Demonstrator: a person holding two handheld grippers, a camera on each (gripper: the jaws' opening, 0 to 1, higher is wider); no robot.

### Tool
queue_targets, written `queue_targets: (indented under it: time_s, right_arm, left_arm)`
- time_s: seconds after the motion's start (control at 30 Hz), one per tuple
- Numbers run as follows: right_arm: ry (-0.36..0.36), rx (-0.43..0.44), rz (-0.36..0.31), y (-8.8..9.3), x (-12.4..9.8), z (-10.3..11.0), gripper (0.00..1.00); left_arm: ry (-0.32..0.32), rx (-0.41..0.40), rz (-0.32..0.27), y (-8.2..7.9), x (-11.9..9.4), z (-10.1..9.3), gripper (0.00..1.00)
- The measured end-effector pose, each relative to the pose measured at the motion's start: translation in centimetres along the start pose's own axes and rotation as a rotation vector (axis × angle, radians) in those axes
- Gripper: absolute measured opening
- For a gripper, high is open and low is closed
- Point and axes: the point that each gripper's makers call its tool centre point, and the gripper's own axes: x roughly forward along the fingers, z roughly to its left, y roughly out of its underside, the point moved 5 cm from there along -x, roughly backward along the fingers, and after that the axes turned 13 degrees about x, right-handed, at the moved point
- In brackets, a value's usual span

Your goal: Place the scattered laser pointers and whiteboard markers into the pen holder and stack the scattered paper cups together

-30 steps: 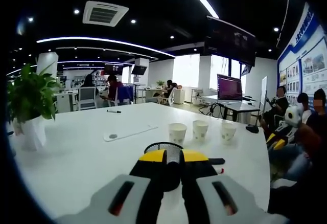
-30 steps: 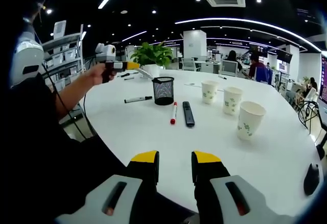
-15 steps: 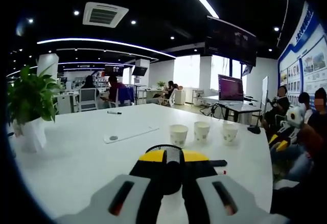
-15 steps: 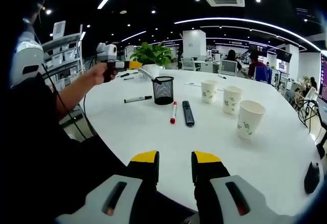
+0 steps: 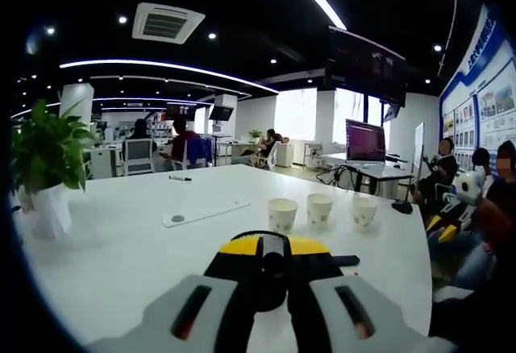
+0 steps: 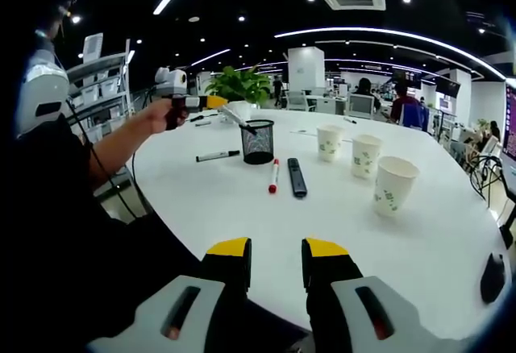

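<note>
Left gripper (image 5: 272, 258): its yellow-tipped jaws are pressed on a whiteboard marker (image 5: 272, 250) with a white body and a black end, and it hangs above the pen holder. In the right gripper view the left gripper (image 6: 216, 103) is held out over the desk by a hand (image 6: 164, 115), with the marker (image 6: 235, 118) slanting down toward the holder's mouth.
Right gripper (image 6: 276, 263): the jaws stand a little apart with nothing between them, low over the near edge of the desk.
Pen holder (image 6: 258, 143): a black mesh cup, upright on the white desk (image 6: 242, 208). In the left gripper view only its rim (image 5: 246, 236) looks out behind the jaws.
Black marker (image 6: 218, 156): lies flat on the desk just left of the holder.
Red-capped marker (image 6: 274, 177): lies in front of the holder, near it, red end toward the camera.
Laser pointer (image 6: 297, 178): a dark flat bar lying just right of the red-capped marker, almost parallel to it.
Paper cups (image 6: 365, 157): three, all upright and apart from each other, in a row to the right of the holder.
Plant (image 5: 47, 149): in a white pot at the far side of the desk.
</note>
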Motion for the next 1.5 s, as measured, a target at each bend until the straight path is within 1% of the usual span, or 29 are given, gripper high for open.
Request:
queue_targets:
  time_s: [0.3, 0.43, 0.77, 0.93, 1.2, 1.37, 1.5]
  right_arm:
    - [0.004, 0.007, 0.001, 0.1, 0.0, -0.1, 0.28]
    - [0.005, 0.008, -0.002, 0.1, 0.0, -0.2, 0.28]
    - [0.004, 0.008, -0.001, 0.1, 0.0, -0.2, 0.28]
    - [-0.002, 0.004, 0.002, 0.1, 0.1, 0.1, 0.28]
    - [-0.005, 0.001, 0.006, 0.1, 0.2, 0.3, 0.28]
    - [-0.007, -0.001, 0.005, 0.0, 0.3, 0.4, 0.28]
    - [-0.007, -0.002, 0.007, -0.1, 0.3, 0.4, 0.28]
  left_arm:
    - [-0.002, 0.0, -0.011, -0.1, 0.5, -0.1, 0.13]
    - [-0.01, -0.001, -0.019, -0.2, 0.6, 0.0, 0.17]
    - [-0.016, -0.006, -0.014, 0.0, 0.3, 0.1, 0.19]
    - [-0.02, -0.011, -0.004, 0.4, -0.4, 0.2, 0.2]
    - [-0.015, -0.021, 0.01, 1.0, -0.8, 0.1, 0.22]
    - [-0.007, -0.032, 0.032, 1.9, -0.9, 0.1, 0.24]
    - [-0.008, -0.035, 0.037, 2.3, -1.2, 0.0, 0.24]
